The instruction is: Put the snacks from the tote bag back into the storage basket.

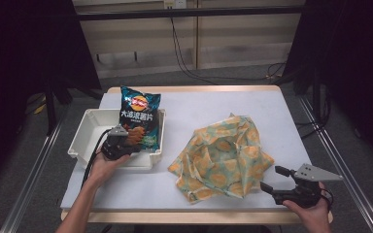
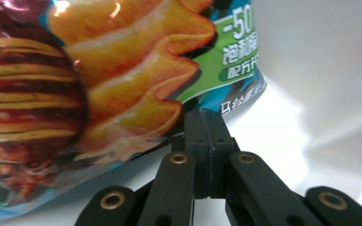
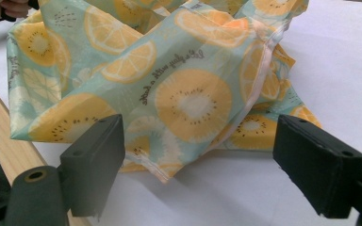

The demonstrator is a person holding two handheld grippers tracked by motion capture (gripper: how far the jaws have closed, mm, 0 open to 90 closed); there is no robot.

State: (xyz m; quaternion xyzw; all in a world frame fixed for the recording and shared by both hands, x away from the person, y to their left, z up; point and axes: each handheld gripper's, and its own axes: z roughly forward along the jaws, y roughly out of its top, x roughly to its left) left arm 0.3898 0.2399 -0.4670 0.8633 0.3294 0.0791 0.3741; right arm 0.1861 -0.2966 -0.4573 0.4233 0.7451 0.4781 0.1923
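A glossy blue crisp packet (image 1: 139,121) is being gripped by the closed left gripper (image 1: 121,141) inside a white plastic tray (image 1: 87,133); the right gripper (image 1: 272,180) is being held open beside a lemon-print fabric bag (image 1: 221,158).

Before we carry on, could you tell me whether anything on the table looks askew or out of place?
The chip bag stands propped in the white bin, its top poking above the rim. The fruit-print bag lies crumpled. No spill or damage shows.

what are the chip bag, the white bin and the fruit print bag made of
Chip bag: glossy printed plastic film, judging by its bright glare and crinkles. White bin: probably moulded plastic, smooth with a rolled rim and rounded corners. Fruit print bag: thin, slightly sheer fabric, likely nylon or polyester, with stitched hems and soft folds.
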